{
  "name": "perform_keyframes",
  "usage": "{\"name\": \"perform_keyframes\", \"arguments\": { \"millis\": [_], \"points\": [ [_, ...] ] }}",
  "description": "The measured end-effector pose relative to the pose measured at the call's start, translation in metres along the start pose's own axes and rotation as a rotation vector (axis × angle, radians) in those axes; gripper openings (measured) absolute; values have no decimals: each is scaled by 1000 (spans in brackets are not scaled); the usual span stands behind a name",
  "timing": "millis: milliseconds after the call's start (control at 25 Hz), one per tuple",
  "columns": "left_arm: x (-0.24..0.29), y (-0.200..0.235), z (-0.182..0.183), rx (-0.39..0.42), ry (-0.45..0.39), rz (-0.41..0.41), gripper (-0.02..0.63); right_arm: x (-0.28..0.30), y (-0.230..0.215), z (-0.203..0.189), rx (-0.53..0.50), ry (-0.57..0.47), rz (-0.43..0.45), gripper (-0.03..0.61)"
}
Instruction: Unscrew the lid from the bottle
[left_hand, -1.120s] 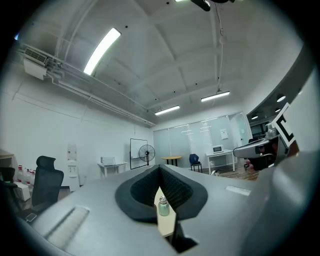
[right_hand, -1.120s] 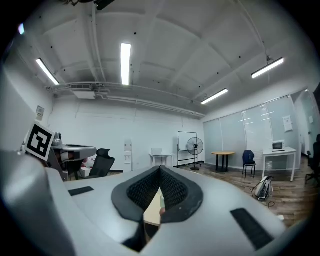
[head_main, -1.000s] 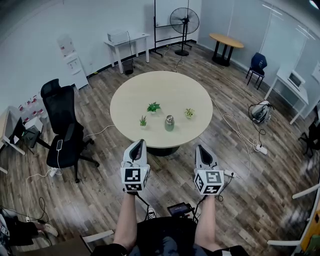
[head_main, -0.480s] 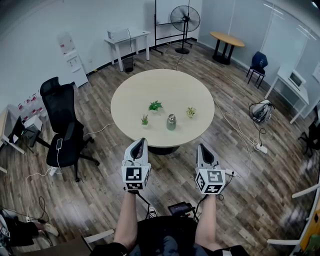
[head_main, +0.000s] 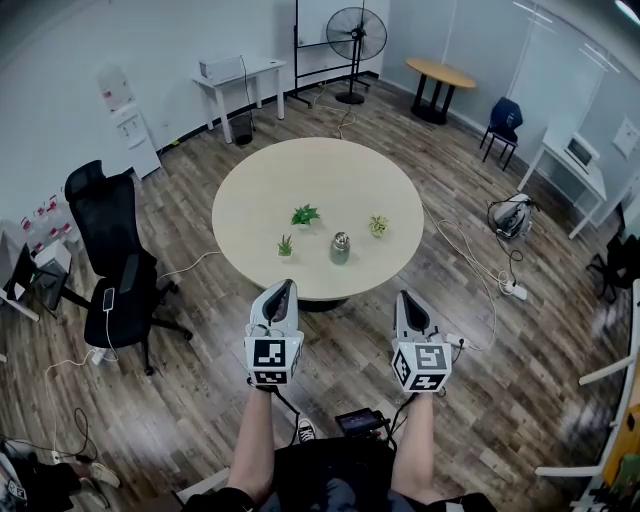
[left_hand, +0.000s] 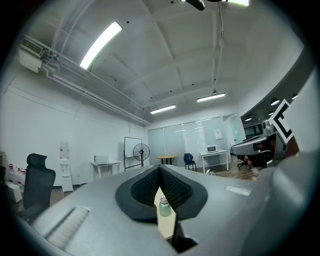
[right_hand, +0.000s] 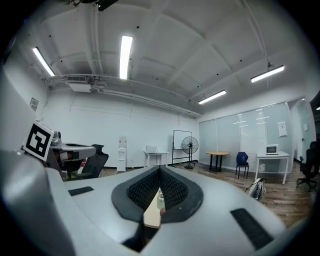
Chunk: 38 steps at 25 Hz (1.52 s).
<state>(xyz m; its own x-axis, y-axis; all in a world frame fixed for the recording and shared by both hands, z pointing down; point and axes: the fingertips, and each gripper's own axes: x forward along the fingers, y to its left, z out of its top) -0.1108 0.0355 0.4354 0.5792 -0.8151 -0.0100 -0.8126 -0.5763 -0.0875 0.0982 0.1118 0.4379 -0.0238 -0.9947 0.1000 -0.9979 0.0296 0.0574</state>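
A small pale green bottle with a metal lid stands upright near the front of a round beige table. My left gripper and right gripper are held level in front of the table's near edge, well short of the bottle, both shut and empty. In the left gripper view the bottle shows far off through the notch behind the closed jaws. The right gripper view shows the bottle the same way, small and distant.
Three small potted plants stand on the table around the bottle. A black office chair is at the left. Cables lie on the wood floor at the right. A fan and side tables stand at the back.
The view has shifted slightly. Table and room objects sit a little lower and more to the left. Both grippers stay shut side by side in front of me.
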Motion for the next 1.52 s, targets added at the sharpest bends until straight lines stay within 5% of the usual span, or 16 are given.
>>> {"name": "perform_keyframes", "arguments": {
  "millis": [400,840,1160,1520],
  "points": [
    [80,9,-24,13,29,-12,2,69,-37,-5,41,-24,9,3],
    [221,38,-25,23,60,101,2,221,-117,8,49,-23,127,3],
    [259,58,-17,29,62,119,2,274,-123,27,56,-32,163,3],
    [282,79,-14,16,7,95,2,302,-118,33,16,-40,109,3]
  ]
}}
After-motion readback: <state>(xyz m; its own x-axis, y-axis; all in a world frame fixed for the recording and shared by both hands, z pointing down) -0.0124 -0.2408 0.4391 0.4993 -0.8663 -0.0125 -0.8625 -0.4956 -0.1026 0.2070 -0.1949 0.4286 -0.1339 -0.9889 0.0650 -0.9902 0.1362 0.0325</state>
